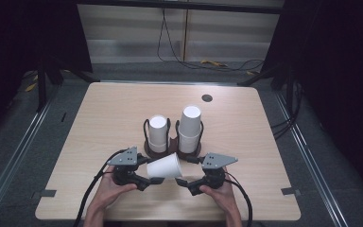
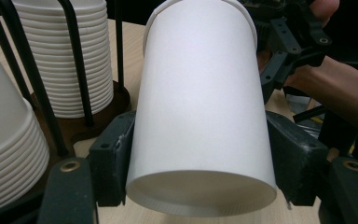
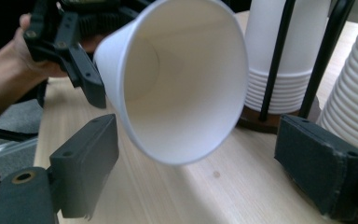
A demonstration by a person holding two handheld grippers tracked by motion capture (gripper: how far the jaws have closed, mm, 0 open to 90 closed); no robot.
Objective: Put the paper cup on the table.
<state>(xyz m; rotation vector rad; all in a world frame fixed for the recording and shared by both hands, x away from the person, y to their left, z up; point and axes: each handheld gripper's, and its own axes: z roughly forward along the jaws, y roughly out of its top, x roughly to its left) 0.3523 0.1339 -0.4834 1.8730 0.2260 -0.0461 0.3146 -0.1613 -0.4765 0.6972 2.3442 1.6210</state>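
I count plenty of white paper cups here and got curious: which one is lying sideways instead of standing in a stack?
The single paper cup held off the table in the left claw, in front of the two stacks, which stand upside down in their holders.

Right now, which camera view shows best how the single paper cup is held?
The left gripper view: the left hand-held gripper pads press both sides of the paper cup near its base. The right gripper view shows the cup's open mouth; the high view shows it lying sideways, small.
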